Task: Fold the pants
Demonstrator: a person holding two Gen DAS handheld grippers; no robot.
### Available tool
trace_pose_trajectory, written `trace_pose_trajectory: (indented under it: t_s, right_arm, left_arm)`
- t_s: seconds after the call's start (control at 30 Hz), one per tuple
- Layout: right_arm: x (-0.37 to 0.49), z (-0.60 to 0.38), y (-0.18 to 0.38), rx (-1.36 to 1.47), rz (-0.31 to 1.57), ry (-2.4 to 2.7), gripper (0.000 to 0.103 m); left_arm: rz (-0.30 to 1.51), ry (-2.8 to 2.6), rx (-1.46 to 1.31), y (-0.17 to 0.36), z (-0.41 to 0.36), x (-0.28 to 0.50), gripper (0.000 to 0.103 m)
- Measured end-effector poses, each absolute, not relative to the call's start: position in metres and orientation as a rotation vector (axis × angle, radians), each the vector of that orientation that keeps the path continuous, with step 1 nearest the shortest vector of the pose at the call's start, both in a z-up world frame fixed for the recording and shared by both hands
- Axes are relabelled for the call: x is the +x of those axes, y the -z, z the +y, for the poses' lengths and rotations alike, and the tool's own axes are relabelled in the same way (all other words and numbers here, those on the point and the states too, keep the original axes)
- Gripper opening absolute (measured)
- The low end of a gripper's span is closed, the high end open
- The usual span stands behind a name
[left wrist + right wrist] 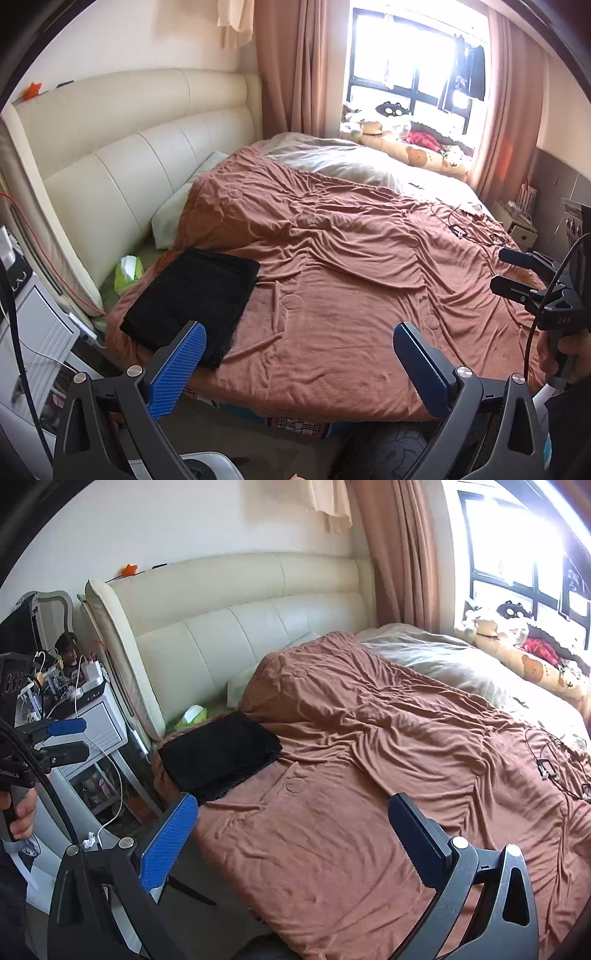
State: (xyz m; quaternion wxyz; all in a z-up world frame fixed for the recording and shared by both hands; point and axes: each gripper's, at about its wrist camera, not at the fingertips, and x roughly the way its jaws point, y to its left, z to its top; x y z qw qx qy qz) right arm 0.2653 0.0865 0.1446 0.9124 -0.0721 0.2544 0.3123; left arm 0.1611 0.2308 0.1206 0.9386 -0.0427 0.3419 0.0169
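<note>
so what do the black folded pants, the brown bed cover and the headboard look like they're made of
Black folded pants: soft matte fabric, maybe knit; the fuzzy edge suggests it.
Brown bed cover: soft, slightly sheeny quilted fabric, finely wrinkled with round stitched spots.
Headboard: cream leather or imitation, smooth, faintly glossy padded panels.

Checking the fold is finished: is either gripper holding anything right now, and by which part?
Nothing is held. The left gripper and right gripper are both open and empty; the folded black pants lie on the bed.
</note>
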Motion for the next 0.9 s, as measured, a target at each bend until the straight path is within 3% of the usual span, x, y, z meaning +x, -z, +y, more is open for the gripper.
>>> trace_pose_trajectory:
  t_s: [0.9]
  right_arm:
    - [0.148,-0.04,-0.126,-0.129,0.479,-0.548,0.103]
  left_arm:
    - [0.496,0.043,-0.064,-0.107,0.119,0.077,0.102]
